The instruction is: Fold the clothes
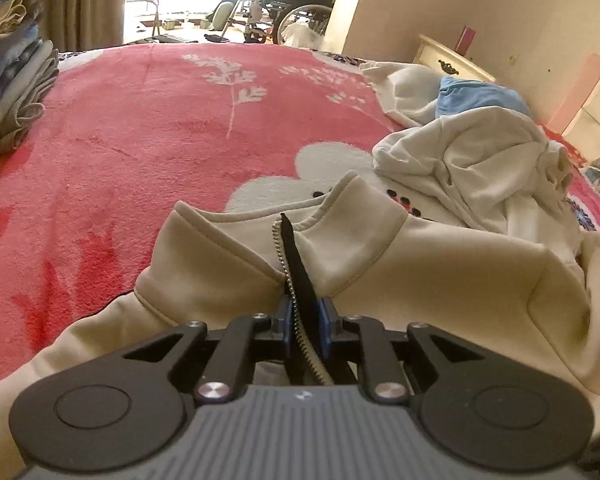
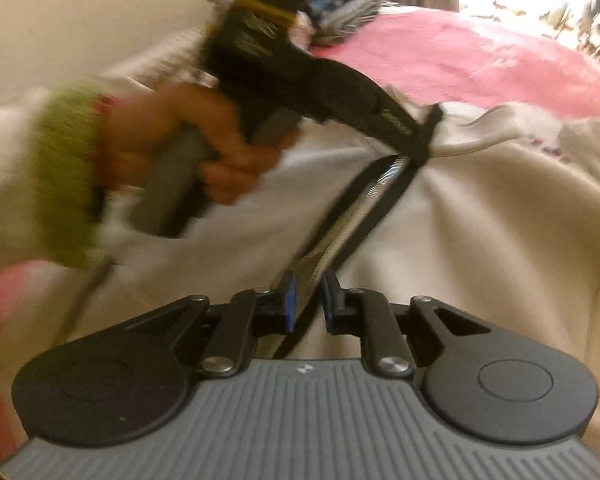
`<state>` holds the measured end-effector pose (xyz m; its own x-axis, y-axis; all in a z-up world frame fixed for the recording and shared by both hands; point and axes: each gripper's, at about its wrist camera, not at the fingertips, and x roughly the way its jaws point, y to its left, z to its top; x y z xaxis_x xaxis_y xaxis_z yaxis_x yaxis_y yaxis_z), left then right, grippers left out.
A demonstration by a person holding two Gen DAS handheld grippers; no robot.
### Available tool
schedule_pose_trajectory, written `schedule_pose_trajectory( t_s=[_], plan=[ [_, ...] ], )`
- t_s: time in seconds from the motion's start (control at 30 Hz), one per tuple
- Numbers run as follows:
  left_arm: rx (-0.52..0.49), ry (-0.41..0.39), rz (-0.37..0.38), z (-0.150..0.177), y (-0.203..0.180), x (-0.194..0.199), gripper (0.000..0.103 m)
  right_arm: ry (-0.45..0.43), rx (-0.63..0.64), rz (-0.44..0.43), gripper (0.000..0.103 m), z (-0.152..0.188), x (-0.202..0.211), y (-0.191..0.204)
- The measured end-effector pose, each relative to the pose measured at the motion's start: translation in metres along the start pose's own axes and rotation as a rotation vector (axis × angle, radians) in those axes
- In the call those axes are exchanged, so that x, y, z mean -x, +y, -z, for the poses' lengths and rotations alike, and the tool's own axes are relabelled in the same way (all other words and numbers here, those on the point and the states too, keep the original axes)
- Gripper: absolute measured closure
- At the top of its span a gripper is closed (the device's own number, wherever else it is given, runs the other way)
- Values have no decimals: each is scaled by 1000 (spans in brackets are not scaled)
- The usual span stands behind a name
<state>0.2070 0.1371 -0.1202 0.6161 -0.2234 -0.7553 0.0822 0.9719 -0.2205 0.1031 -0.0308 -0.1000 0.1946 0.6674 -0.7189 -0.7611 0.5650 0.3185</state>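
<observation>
A cream zip-up jacket lies collar-away on the pink blanket. My left gripper is shut on the jacket's zipper edge just below the collar, with black tape and metal teeth filling the gap between the blue pads. In the blurred right wrist view, my right gripper is shut on the same zipper lower down. There the zipper runs straight and taut up to the left gripper, which a hand in a green-cuffed sleeve holds over the jacket.
A stack of folded clothes sits at the bed's left edge. Crumpled white garments and a blue one are heaped at the right. A cream nightstand stands by the wall, and a wheelchair stands beyond the bed.
</observation>
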Motion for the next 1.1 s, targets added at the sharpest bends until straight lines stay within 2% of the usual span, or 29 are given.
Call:
schedule_pose_trajectory(
  t_s=[0.07, 0.13, 0.17, 0.2, 0.27, 0.3, 0.37, 0.43, 0.5, 0.57, 0.67, 0.73, 0.83, 0.93, 1.0, 1.07, 1.1],
  plan=[
    [27, -5, 11, 0, 4, 1, 77, 17, -63, -104, 85, 4, 5, 4],
    [64, -9, 23, -1, 7, 4, 74, 34, -126, -151, 85, 8, 12, 9],
    [88, -12, 24, -3, 9, 7, 67, 27, -167, -165, 84, 10, 22, 8],
    [120, -24, 28, -4, 12, 14, 55, 5, -223, -186, 84, 13, 38, 6],
    [189, -50, 35, -6, 18, 29, 43, -75, -348, -228, 83, 25, 79, -3],
    [224, -63, 38, -7, 21, 37, 43, -120, -403, -243, 83, 31, 101, -9],
    [270, -106, 38, -7, 26, 63, 43, -217, -469, -222, 83, 44, 148, -14],
    [277, -154, 38, -3, 22, 96, 45, -301, -485, -134, 83, 60, 192, -11],
    [242, -174, 54, 6, 10, 130, 45, -346, -498, -56, 83, 78, 222, -2],
    [170, -149, 85, 27, -11, 159, 45, -363, -518, -13, 83, 98, 237, 9],
    [52, -76, 132, 69, -46, 191, 45, -329, -496, 53, 83, 123, 232, 29],
    [25, -16, 170, 110, -66, 203, 46, -284, -451, 91, 83, 135, 218, 44],
    [60, 65, 213, 175, -86, 213, 49, -205, -414, 134, 83, 150, 194, 60],
    [101, 108, 232, 238, -98, 226, 51, -157, -486, 75, 83, 171, 176, 58],
    [130, 130, 228, 270, -99, 233, 54, -100, -382, 74, 83, 174, 158, 78],
    [142, 135, 189, 291, -93, 234, 55, -50, -169, 74, 83, 173, 141, 110],
    [153, 132, 169, 300, -90, 234, 61, -22, -59, 58, 83, 171, 133, 125]
  ],
)
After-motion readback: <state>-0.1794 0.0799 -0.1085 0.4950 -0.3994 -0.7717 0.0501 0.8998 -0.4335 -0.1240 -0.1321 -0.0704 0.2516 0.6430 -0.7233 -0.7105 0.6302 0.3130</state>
